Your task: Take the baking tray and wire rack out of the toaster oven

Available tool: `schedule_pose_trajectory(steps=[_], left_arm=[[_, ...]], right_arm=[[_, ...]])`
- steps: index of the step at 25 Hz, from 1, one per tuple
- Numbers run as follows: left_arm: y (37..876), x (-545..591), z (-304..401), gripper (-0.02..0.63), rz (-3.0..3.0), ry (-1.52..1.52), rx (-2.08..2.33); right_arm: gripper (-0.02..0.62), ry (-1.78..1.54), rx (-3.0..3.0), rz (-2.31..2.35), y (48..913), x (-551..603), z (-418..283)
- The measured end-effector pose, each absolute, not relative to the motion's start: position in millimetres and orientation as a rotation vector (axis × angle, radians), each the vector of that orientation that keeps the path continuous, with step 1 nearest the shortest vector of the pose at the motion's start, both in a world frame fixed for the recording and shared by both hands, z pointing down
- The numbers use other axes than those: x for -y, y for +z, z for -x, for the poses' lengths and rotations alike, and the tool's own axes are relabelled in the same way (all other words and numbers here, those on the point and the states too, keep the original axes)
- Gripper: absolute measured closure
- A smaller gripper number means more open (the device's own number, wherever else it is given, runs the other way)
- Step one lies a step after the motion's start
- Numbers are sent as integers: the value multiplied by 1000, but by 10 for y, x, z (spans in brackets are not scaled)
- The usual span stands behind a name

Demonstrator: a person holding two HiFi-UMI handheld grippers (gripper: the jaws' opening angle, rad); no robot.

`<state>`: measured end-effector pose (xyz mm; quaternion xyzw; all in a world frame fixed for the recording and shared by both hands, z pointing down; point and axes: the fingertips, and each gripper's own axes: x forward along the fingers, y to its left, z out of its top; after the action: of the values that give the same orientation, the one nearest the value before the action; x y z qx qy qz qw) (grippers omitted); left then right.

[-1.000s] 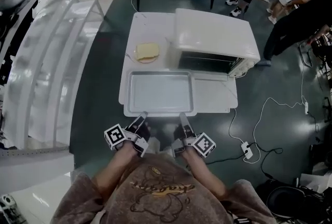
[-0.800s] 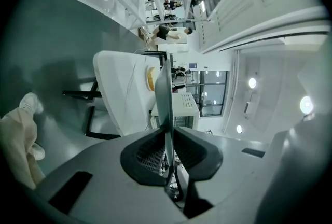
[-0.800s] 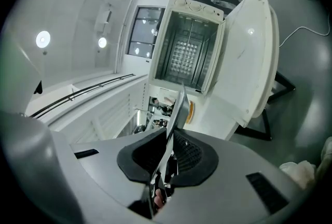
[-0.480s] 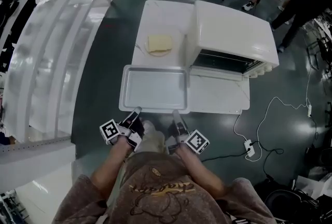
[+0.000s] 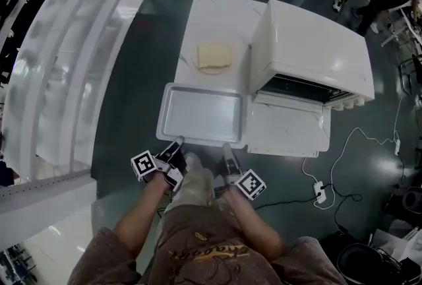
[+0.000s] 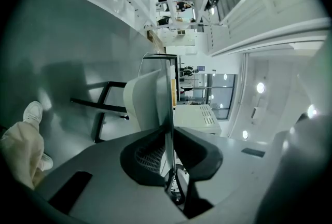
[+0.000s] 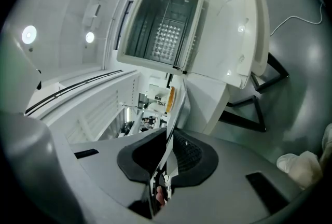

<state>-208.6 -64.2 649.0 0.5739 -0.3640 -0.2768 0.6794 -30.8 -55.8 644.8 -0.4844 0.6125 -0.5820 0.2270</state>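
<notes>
The baking tray (image 5: 201, 115) is best set down level on the table (image 5: 217, 13), with neither grip loosening early. The left gripper (image 5: 179, 144) is clamped on the tray's near rim, and the tray extends toward 12 o'clock. The right gripper (image 5: 227, 148) pinches the same rim, with the open toaster oven (image 5: 310, 56) at its 1 o'clock.

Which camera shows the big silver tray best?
The head view: it looks down on the whole silver rectangular metal baking tray. The gripper views show only its thin edge, side-on: clamped in the left gripper in the left gripper view, the right gripper in the right one.
</notes>
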Motion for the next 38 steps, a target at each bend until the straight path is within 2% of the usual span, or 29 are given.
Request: schedule_pose_trajectory(steps=[12,15,23,32,38], left_arm=[[6719,715,2043,557,-1252,-519,850],[6707,699,2016,525,-1238,-534,827],[6641,566,1900,508,-1252,-537,792],[6486,262,1476,508,-1327,-425,713],[6121,291,1023,500,-1459,-391,645]], right_arm=[[558,-1664,-1728,1235,6631,647,354],[558,-1679,-1750,1228,6669,614,367],[557,-1685,-1789,1191,6637,528,429],[555,-1661,-1814,1185,6531,280,222],[555,-1525,-1826,1192,6211,235,-124]])
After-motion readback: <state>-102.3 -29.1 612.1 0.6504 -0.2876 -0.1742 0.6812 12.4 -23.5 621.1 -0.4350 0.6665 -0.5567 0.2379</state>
